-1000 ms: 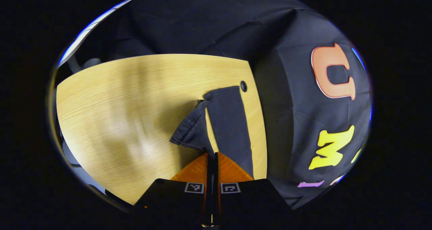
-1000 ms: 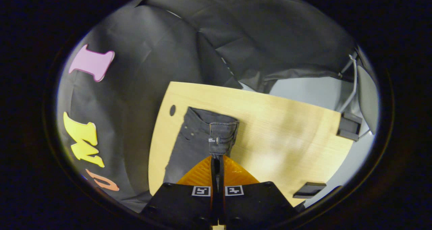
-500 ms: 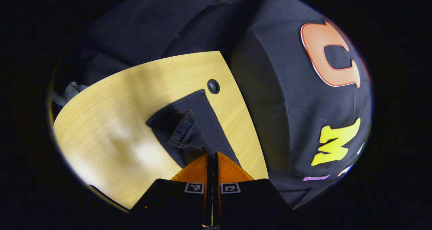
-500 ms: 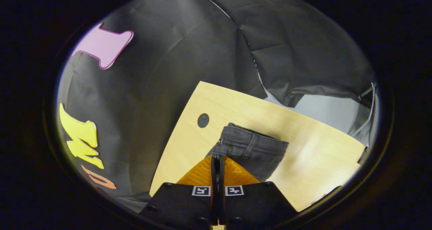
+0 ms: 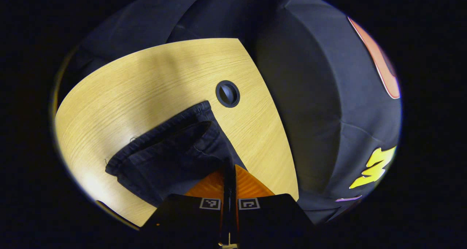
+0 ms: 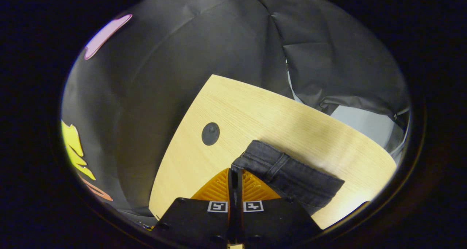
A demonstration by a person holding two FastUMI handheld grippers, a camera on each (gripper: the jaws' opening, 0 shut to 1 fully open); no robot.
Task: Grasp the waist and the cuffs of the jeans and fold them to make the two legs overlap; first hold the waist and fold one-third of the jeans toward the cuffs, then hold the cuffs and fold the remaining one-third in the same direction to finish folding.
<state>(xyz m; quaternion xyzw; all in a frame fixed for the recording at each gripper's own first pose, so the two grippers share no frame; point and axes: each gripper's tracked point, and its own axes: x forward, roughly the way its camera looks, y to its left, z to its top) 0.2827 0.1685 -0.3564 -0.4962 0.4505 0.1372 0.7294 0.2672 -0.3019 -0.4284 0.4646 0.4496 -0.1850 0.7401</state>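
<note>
Down low over a pale wooden table [image 5: 120,84], the left gripper [image 5: 230,168] has its two fingers pressed together on a dark fold of the jeans [image 5: 171,150]. In the left gripper view the cuff end lies on the wood as a flattened band of dark denim, its long edge running from the near left up toward the far right, where its corner stops just short of a round dark grommet hole [image 5: 227,94] set in the tabletop. Two hemmed layers show, one lying on the other. Beyond the table's right edge hangs the black cloth wall [image 5: 310,95] of the booth.

In the right gripper view, the right gripper [image 6: 235,172] is likewise closed, its fingertips meeting at the near left corner of the waistband [image 6: 288,174] (a belt loop crosses the band partway along). The waistband lies flat on the table, its length running from the fingertips out toward the near right edge of the wood. The same kind of round hole [image 6: 210,133] sits to the left of the denim, apart from it. Grey floor [image 6: 361,121] shows past the table's far right edge.
</note>
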